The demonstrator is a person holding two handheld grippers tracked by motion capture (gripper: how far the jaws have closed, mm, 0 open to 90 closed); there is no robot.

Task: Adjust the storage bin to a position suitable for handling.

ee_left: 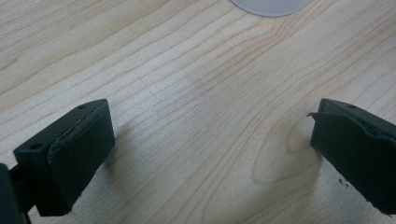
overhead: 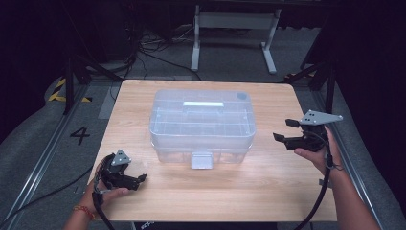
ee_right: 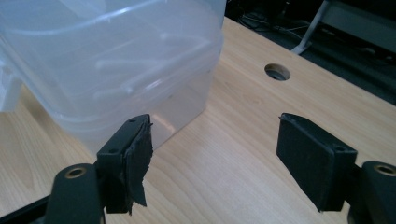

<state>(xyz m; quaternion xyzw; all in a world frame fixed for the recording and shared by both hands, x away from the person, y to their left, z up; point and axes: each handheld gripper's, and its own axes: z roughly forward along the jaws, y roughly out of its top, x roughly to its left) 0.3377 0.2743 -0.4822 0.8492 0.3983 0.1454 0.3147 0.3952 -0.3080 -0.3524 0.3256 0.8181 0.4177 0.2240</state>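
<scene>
Both grippers are flanking the clear lidded storage box (overhead: 202, 125): left gripper (overhead: 135, 181) and right gripper (overhead: 285, 131) gaping empty, seemingly readying approach.

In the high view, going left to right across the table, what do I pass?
Left gripper, jaws open, at the near left corner → clear plastic storage box with its lid on, in the middle of the table → right gripper, jaws open and nothing between them, held by the right edge.

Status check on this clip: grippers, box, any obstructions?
Left gripper open, low over table. Right gripper open, empty, beside clear lidded box. Box untouched, lid on. Nothing in the way.
</scene>
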